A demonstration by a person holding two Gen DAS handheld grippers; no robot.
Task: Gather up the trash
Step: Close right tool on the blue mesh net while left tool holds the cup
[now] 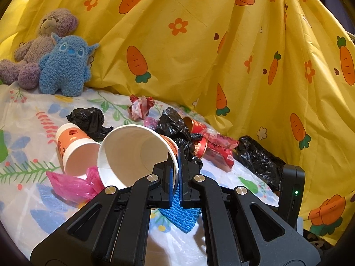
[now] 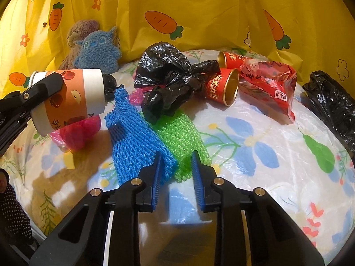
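Note:
My left gripper (image 1: pixel 176 157) is shut on the rim of a white and orange paper cup (image 1: pixel 133 153), pinching its wall. In the right wrist view that cup (image 2: pixel 71 95) hangs sideways above the table, with a left finger (image 2: pixel 44 88) on its outside. My right gripper (image 2: pixel 176 163) points down at a blue foam net (image 2: pixel 133 137) and a green foam net (image 2: pixel 179 137) lying side by side. Their near ends fill the gap between its pads, which touch them on both sides. The blue net (image 1: pixel 182 210) also shows under my left gripper.
A second paper cup (image 1: pixel 73 148), pink bags (image 1: pixel 71 184), crumpled black bags (image 2: pixel 168 82), two red cups (image 2: pixel 221 86) and a red wrapper (image 2: pixel 270 82) litter the flowered tablecloth (image 2: pixel 255 177). Two plush toys (image 1: pixel 62 66) lean on the yellow carrot curtain (image 1: pixel 199 44). A black bag (image 2: pixel 332 102) hangs at the right edge.

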